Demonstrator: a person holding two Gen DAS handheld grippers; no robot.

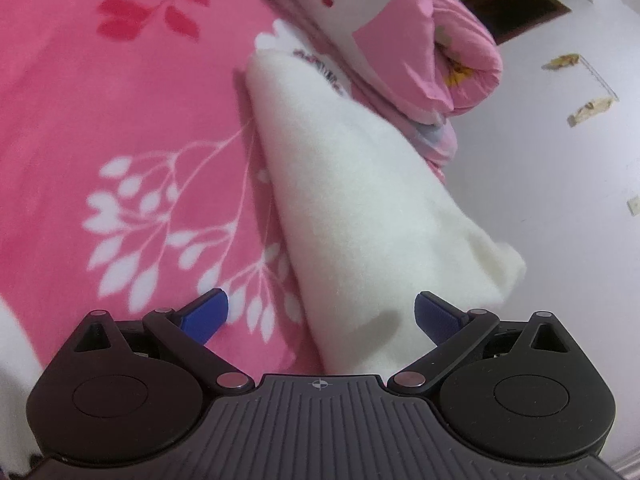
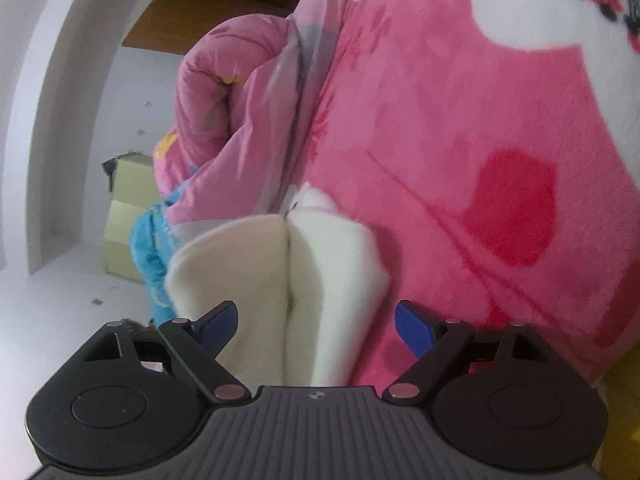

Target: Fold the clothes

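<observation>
Left gripper (image 1: 321,311): jaws spread wide, blue pads clear of the folded white garment (image 1: 360,200), whose near end lies between them. Right gripper (image 2: 316,322): also wide, garment (image 2: 304,276) fold between the pads, no visible pinch. Garment lies on the pink blanket (image 1: 100,128), just beside the rolled pink quilt (image 1: 460,56).

The cream garment (image 1: 352,184) looks fuzzy fleece (matt), lying on a plush pink blanket (image 1: 120,128).
</observation>
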